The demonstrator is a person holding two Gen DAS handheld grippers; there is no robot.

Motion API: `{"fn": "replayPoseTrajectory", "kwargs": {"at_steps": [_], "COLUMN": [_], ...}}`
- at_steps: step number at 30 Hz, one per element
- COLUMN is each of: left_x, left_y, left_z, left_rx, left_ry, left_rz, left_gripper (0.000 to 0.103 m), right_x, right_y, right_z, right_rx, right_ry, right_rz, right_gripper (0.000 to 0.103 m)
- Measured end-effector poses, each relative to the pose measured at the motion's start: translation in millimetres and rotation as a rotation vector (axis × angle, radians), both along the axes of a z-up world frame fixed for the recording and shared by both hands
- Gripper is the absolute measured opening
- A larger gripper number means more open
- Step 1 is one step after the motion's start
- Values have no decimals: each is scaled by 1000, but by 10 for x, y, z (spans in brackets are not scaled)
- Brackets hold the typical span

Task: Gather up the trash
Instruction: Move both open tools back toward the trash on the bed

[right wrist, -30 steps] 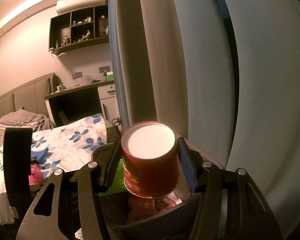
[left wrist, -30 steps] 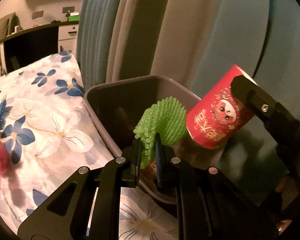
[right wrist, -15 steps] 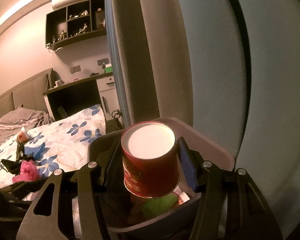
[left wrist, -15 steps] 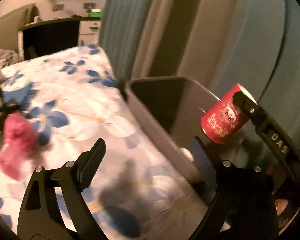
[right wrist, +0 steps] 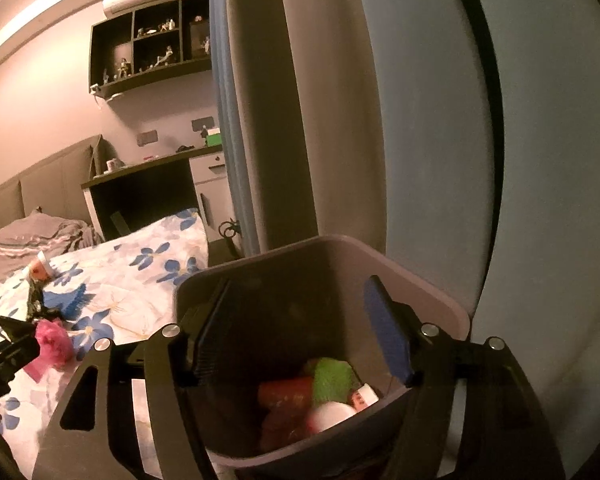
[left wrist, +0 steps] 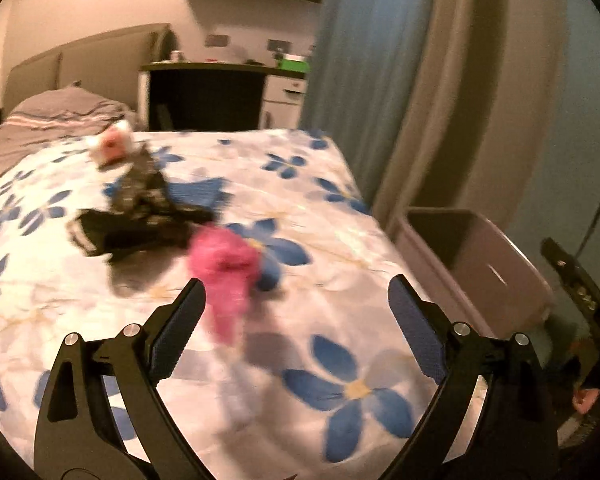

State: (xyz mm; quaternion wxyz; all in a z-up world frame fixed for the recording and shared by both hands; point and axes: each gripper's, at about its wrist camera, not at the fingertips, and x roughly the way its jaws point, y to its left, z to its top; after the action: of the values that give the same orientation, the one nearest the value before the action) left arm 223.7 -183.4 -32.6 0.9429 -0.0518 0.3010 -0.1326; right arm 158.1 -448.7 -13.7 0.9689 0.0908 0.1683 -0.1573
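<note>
Two sets of tongs work beside a bed (left wrist: pixel 320 240) with a blue-flowered cover, the largest thing in view. At its 3 o'clock edge stands the grey bin (right wrist: pixel 420 280), holding a red can (right wrist: pixel 286 394), a green ridged piece (right wrist: pixel 332 376) and a small white-capped item, blurred. The left tongs (left wrist: pixel 296 312) are spreading wide over the cover with nothing between the fingers. The right tongs (right wrist: pixel 296 332) hang over the bin mouth, opening too, also empty. On the bed, a black wrapper (left wrist: pixel 140 220) lies at 10 o'clock from the left tongs, a pink crumpled scrap (left wrist: pixel 224 264) just beside it, and a small white-and-orange piece (left wrist: pixel 112 148) farther back.
</note>
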Motion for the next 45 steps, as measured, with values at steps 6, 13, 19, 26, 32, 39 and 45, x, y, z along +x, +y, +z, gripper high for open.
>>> {"fn": "replayPoseTrajectory", "kwargs": {"at_steps": [6,13,19,26,32,39,45], "left_x": [-84,-208,-307,-368,-372,-287,-168], "left_y": [417,952,1293,1602,1754,1862,1903], "left_z": [38,123,208,257,319,374,352], "left_rx": [22,30,26,-10,-14,7,28], "left_ry": [-17,-54,-77,-90,-115,-140,-143], "left_rz": [105,231,290,320,342,354,341], "left_gripper": [94,95,95,95,95,95,95], "right_x": [-126,-193,-154,-45,108,422,567], "right_y": [264,811,1229,1704,2017,2235,2345], "right_z": [121,233,231,181,56,-114,-238], "right_rx": [-11,-35,-34,-57,-58,-49,-58], "right_ry": [-15,-28,-12,41,87,164,206], "right_rz": [49,170,261,367,425,444,450], "right_gripper": [71,74,74,74,74,67,62]}}
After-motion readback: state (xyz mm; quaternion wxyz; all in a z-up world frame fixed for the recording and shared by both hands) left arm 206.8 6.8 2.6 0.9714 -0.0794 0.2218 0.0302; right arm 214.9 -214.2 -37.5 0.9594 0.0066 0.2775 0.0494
